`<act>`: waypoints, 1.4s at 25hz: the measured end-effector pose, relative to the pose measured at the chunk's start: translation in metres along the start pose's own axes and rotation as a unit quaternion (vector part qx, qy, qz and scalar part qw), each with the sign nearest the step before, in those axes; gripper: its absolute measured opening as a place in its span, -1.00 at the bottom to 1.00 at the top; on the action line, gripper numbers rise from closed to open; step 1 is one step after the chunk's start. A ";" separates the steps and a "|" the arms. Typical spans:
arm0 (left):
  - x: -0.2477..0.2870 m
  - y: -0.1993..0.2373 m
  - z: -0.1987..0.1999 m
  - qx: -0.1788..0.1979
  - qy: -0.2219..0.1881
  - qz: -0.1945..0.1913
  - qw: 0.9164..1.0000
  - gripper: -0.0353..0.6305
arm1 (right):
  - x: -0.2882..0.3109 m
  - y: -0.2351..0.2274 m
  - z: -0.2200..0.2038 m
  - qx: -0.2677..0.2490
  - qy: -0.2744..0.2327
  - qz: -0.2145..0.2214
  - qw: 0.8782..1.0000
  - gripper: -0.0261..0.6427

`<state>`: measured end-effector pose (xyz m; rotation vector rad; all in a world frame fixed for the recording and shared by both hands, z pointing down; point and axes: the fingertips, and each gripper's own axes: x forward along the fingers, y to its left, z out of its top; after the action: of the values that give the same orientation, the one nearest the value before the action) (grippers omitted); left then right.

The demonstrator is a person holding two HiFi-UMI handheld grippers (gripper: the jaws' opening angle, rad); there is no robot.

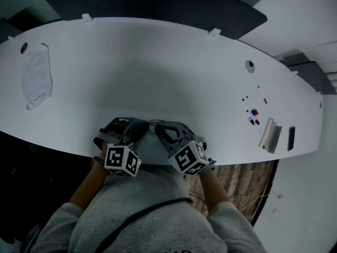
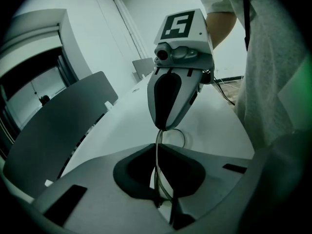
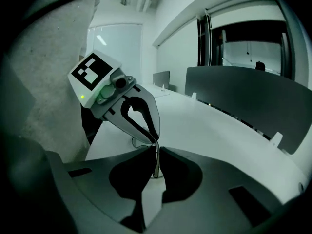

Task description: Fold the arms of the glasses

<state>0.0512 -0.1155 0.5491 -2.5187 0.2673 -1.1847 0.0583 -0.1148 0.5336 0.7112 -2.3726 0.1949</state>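
Head view: left hand-held gripper and right hand-held gripper each clamp the glasses, spanning sideways between them

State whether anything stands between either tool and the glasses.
Nothing visible does. The left tool and the right tool are each closed directly on the thin frame of the glasses, with no other object between them.

No text can be read: the sheet of paper on the tabletop carries print too small to make out.
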 end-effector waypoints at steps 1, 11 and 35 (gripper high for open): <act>0.000 0.000 0.000 0.002 -0.005 0.004 1.000 -0.82 | 0.001 0.000 -0.001 -0.006 0.003 -0.002 1.000 -0.81; -0.006 0.007 -0.002 -0.029 -0.065 -0.012 0.997 -0.41 | 0.007 0.000 -0.013 -0.035 0.036 -0.011 0.999 -0.83; -0.021 -0.007 -0.033 -0.012 -0.045 -0.007 0.999 -0.24 | 0.020 0.005 -0.015 -0.164 0.082 -0.074 0.980 -0.83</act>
<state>0.0119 -0.1099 0.5564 -2.5894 0.2431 -1.0757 0.0509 -0.1143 0.5580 0.6779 -2.1153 -0.1919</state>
